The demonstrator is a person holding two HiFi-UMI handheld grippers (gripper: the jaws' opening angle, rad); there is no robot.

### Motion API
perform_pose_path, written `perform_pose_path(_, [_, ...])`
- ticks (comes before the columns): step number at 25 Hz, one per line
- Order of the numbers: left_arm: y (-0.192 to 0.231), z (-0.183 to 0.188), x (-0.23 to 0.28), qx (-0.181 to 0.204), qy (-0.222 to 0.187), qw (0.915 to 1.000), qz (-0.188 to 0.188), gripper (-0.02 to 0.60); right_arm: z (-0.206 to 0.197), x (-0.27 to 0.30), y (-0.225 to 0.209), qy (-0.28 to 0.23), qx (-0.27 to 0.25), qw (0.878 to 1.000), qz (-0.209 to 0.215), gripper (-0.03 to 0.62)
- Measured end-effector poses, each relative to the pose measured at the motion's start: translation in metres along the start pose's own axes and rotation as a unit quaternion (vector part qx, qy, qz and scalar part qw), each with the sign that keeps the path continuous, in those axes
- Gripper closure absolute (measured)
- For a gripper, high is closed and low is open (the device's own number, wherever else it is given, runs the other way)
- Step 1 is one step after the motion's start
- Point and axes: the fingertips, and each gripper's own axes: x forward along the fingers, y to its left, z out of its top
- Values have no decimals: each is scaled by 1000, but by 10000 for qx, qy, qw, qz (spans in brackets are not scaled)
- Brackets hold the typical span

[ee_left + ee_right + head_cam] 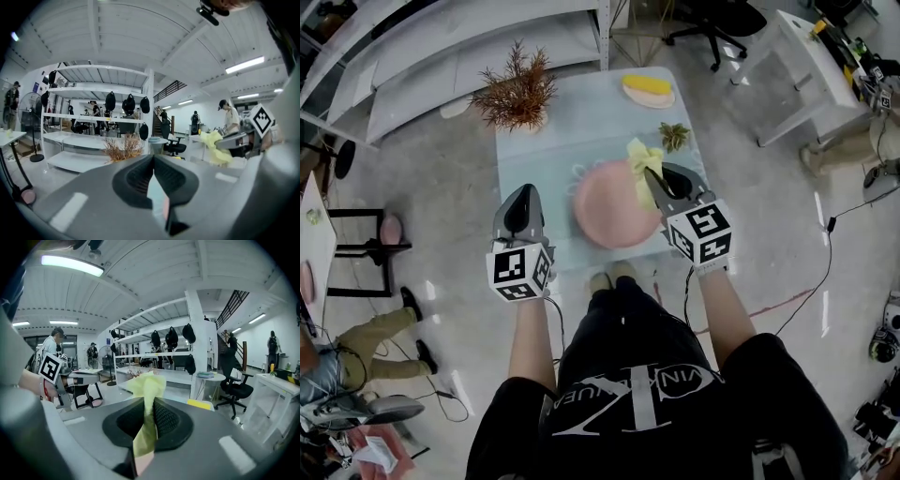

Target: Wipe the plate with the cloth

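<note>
A round pink plate [614,217] lies on the pale table [546,150] in front of me. My right gripper [654,178] hovers over the plate's right edge, shut on a yellow cloth [641,161] that sticks up past its tips. In the right gripper view the cloth [147,389] is pinched between the jaws [150,403]. To the left of the plate, my left gripper [524,195] is held apart from it. Its jaws [153,159] are shut with nothing in them. From the left gripper view the cloth [212,146] shows at the right.
A dried reddish plant [517,89] stands at the table's far left. A yellow item on a small dish [648,90] and a small green sprig [674,136] lie at the far right. White shelving [441,56] stands behind, a white desk [811,66] to the right.
</note>
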Motion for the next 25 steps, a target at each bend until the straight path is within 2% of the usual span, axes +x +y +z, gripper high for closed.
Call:
perform_pose_path(13, [18,74,-27,-10,-643,9977,229,581,65,-33,-5,-655,-169,9976,-170,553])
perform_pose_path(25, [12,96,-41,30,-886,9957,260,581,81,-51,-11,-942,-195,9951,-236,553])
